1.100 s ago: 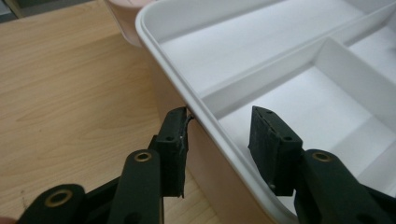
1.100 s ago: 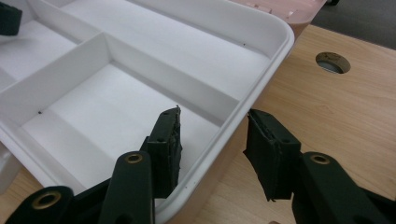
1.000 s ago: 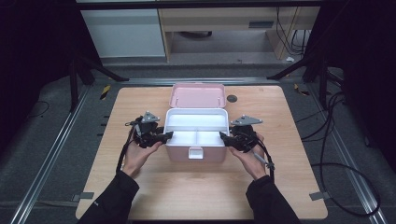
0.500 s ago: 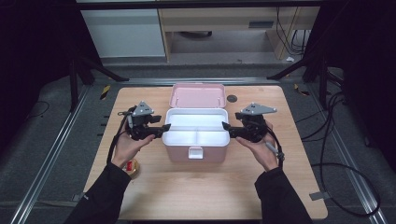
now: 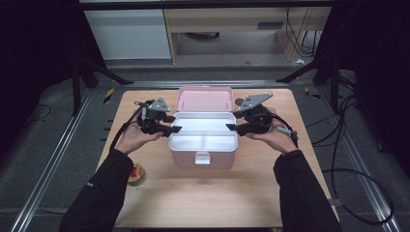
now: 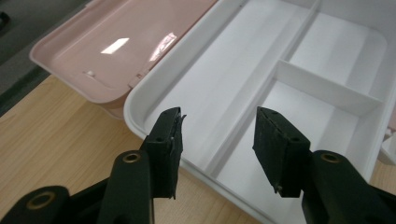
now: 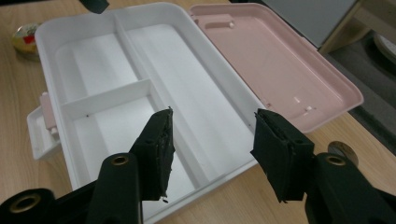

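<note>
Where the person's hands meet the table: two grippers flank an open box, one at each short end
Box: pink body (image 5: 203,158) at mid-table, front latch (image 5: 202,157) toward the person
Lid: pink lid (image 5: 205,99) laid open behind the body, inner face up
Tray: white divided tray (image 5: 203,136) seated in the box, one long compartment at the back, two smaller ones at the front; all bare
Left gripper: left gripper (image 5: 170,124) over the tray's left rim; jaws parted, just narrowed, nothing between them
Right gripper: right gripper (image 5: 234,123) over the tray's right rim; jaws parted, just narrowed, nothing between them
Table: wooden table (image 5: 203,193)
Other item: small round object (image 5: 137,175) near the front left, beside the left sleeve; kind unclear
</note>
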Demonstrator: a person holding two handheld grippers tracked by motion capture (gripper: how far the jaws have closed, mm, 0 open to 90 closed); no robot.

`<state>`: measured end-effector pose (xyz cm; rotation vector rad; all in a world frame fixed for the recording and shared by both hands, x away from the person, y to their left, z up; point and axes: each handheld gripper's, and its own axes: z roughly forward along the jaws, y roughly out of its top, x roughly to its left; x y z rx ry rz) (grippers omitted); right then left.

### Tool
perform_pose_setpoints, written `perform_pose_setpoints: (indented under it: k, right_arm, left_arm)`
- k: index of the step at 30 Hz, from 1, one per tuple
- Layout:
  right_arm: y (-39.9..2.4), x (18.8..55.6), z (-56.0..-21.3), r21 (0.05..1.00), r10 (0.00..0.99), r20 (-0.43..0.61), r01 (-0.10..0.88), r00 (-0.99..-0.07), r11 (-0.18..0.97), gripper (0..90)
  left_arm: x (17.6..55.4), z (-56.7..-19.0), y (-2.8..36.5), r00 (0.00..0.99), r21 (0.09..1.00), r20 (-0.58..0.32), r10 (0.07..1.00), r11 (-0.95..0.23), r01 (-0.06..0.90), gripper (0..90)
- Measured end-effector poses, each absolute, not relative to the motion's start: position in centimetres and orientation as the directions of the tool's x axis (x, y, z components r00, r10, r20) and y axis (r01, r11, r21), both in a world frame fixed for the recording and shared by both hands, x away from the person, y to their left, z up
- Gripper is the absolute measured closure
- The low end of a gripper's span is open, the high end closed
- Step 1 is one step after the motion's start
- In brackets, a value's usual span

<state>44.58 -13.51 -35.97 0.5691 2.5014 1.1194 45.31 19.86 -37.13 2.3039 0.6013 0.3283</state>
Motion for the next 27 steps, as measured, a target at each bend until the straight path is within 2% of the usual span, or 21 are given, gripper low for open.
perform_pose_setpoints:
  k: [3, 9, 17, 22, 27]
  right_arm:
    - [-12.9, 45.0, -36.1, 0.734, 0.438, -0.148, 0.198, -0.887, 0.650, 51.1]
    - [-11.7, 46.0, -37.2, 0.644, 0.340, -0.150, 0.169, -0.929, 0.746, 54.6]
    - [-11.1, 47.0, -38.4, 0.552, 0.308, -0.128, 0.191, -0.943, 0.812, 64.1]
    - [-10.9, 47.4, -38.4, 0.515, 0.288, -0.112, 0.192, -0.951, 0.835, 72.0]
    - [-10.2, 47.6, -38.4, 0.457, 0.238, -0.103, 0.166, -0.966, 0.874, 72.9]
  left_arm:
    - [45.8, -37.4, 19.0, 0.884, 0.643, 0.085, 0.459, -0.703, 0.303, 56.3]
    - [46.6, -37.5, 18.2, 0.910, 0.592, 0.071, 0.409, -0.751, 0.291, 60.6]
    - [47.7, -38.3, 17.3, 0.939, 0.467, 0.061, 0.339, -0.841, 0.273, 63.8]
    - [48.3, -38.2, 17.3, 0.952, 0.444, 0.031, 0.305, -0.857, 0.260, 67.6]
    - [48.5, -38.1, 16.5, 0.963, 0.370, 0.052, 0.264, -0.901, 0.227, 70.6]
